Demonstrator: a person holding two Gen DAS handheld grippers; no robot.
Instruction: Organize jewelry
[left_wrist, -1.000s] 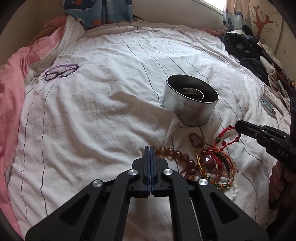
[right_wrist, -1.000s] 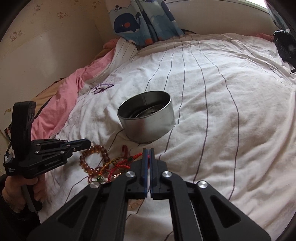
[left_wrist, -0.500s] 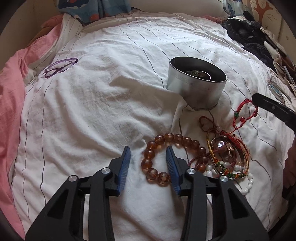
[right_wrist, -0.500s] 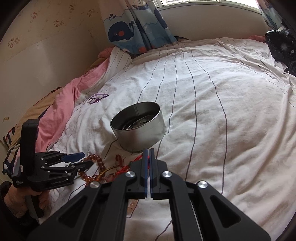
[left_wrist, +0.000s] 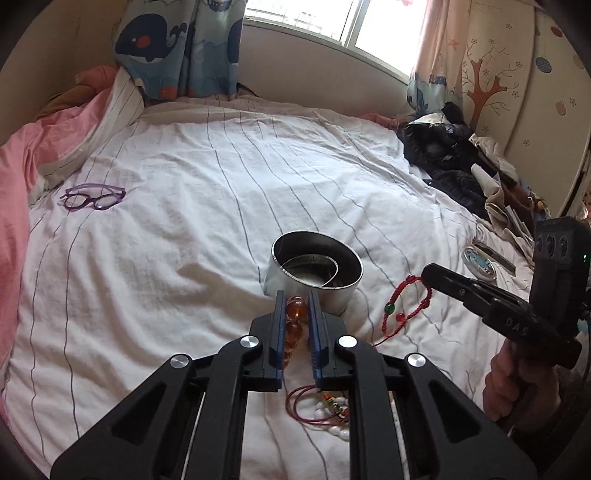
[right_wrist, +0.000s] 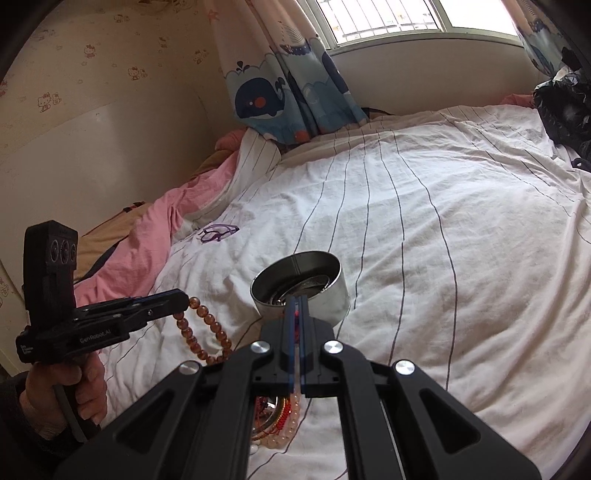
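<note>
Above the white striped bedsheet (left_wrist: 221, 206), both grippers were lifted with jewelry in them. The left gripper (left_wrist: 295, 314) had its jaws closed on a bracelet of round amber-brown beads (right_wrist: 207, 332); in the right wrist view the loop hung free below the fingertips, clear of the sheet. The right gripper (right_wrist: 295, 314) had its jaws pressed nearly together on a thin red cord bracelet with a green bead (left_wrist: 402, 310), which dangled from its tip in the left wrist view. The round silver metal tin (left_wrist: 317, 273) stood open on the sheet just ahead of both grippers, something ring-shaped already inside it. More strands, a tangle of red cord and pale beads (left_wrist: 325, 410), lay under the left gripper.

Risks, as judged:
- The red cord's tail trailed down toward the tangle; it could not be told whether it was free, and a snag might drag the whole heap along.
- The bead loop was held at one point only; a swing could hook it on the tin's rim or tip the tin on the soft bedding.
- Both grippers nearing the tin together might collide.
</note>
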